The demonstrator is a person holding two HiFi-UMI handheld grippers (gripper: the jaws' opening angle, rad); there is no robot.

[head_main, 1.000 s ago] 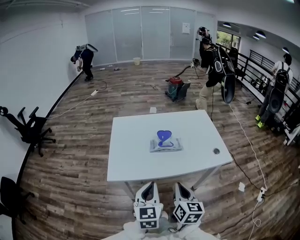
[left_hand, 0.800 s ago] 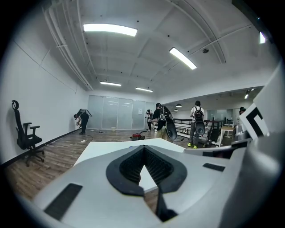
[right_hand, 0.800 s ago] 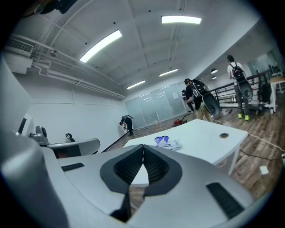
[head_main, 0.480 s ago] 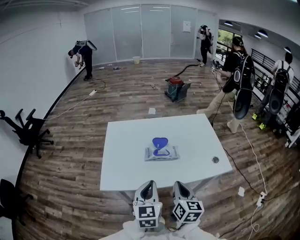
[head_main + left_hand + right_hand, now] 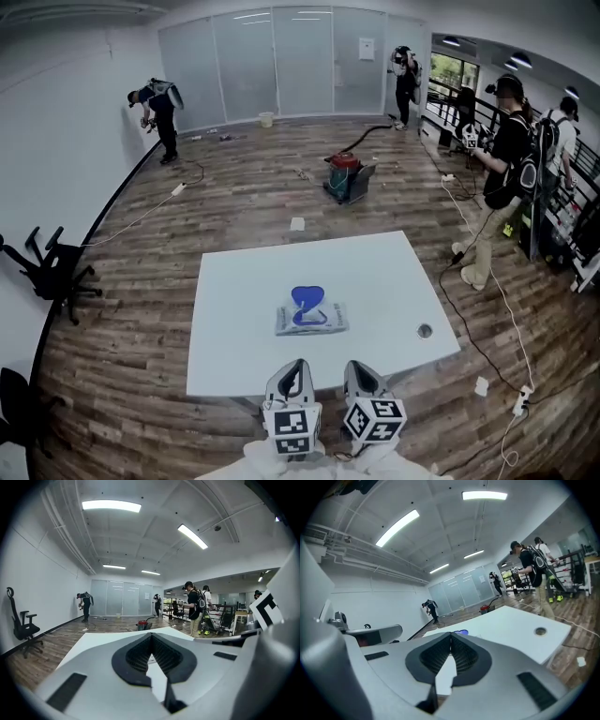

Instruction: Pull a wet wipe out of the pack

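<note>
A wet wipe pack (image 5: 310, 317) with a blue flip lid standing open lies flat near the middle of the white table (image 5: 234, 356). My left gripper (image 5: 293, 382) and right gripper (image 5: 361, 379) are held side by side just off the table's near edge, well short of the pack. Both have their jaws shut with nothing between them. In the right gripper view the blue lid (image 5: 461, 632) peeks over the jaws; the left gripper (image 5: 150, 641) view shows only the tabletop, with the pack hidden.
A small round grommet (image 5: 425, 330) sits near the table's right edge. A red vacuum (image 5: 343, 176) stands on the wooden floor beyond the table. A person (image 5: 502, 169) walks at the right, others stand farther back. Office chairs (image 5: 52, 267) are at the left.
The table and pack have drawn closer and shifted left in the head view as I approach. The person at the right has walked farther right. Both grippers stay shut.
</note>
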